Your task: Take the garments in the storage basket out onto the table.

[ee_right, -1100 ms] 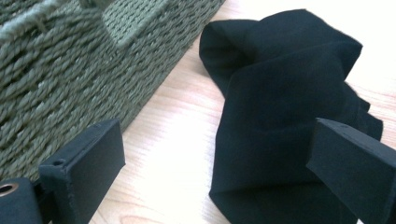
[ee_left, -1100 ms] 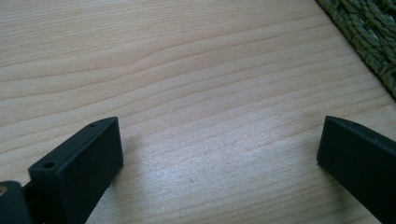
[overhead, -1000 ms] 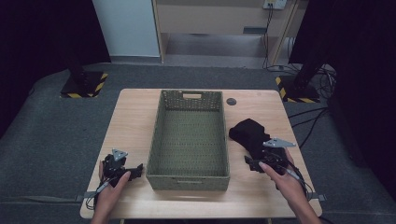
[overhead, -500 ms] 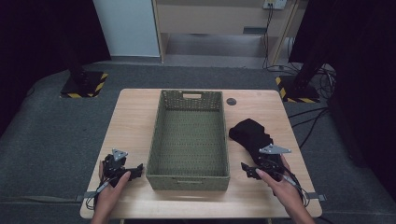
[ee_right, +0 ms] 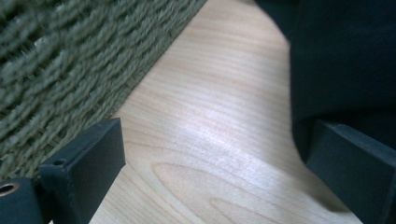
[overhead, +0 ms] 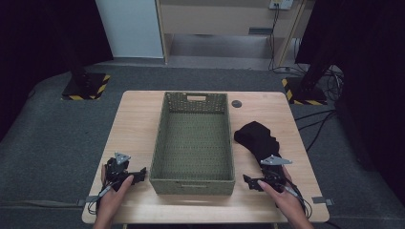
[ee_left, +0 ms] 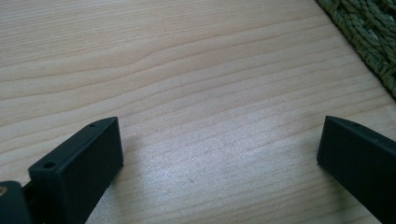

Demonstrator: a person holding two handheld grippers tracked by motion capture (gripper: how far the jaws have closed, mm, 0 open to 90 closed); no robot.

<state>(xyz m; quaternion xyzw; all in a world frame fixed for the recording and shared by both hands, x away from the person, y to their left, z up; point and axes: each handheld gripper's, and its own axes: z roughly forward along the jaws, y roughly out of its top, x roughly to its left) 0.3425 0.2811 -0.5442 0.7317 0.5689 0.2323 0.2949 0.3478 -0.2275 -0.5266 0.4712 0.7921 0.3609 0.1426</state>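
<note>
A green woven basket (overhead: 193,143) stands empty in the middle of the wooden table (overhead: 136,124). To its right lies a crumpled black cloth (overhead: 255,136). My right gripper (overhead: 249,181) rests near the table's front edge, between the basket's front right corner and the cloth's near end. Its jaws stand open over bare wood in the right gripper view (ee_right: 215,135), with the basket wall (ee_right: 70,56) on one side and the cloth (ee_right: 345,56) by the other jaw. My left gripper (overhead: 140,173) lies left of the basket's front corner, open (ee_left: 219,135) and holding nothing.
A small dark round disc (overhead: 236,103) lies on the table beyond the basket's far right corner. The basket's corner (ee_left: 373,28) sits close to my left gripper. Dark stands with striped bases (overhead: 86,86) are on the floor beyond the table.
My right gripper has drawn back from the black cloth toward the table's front edge and slightly left. The left gripper has stayed still.
</note>
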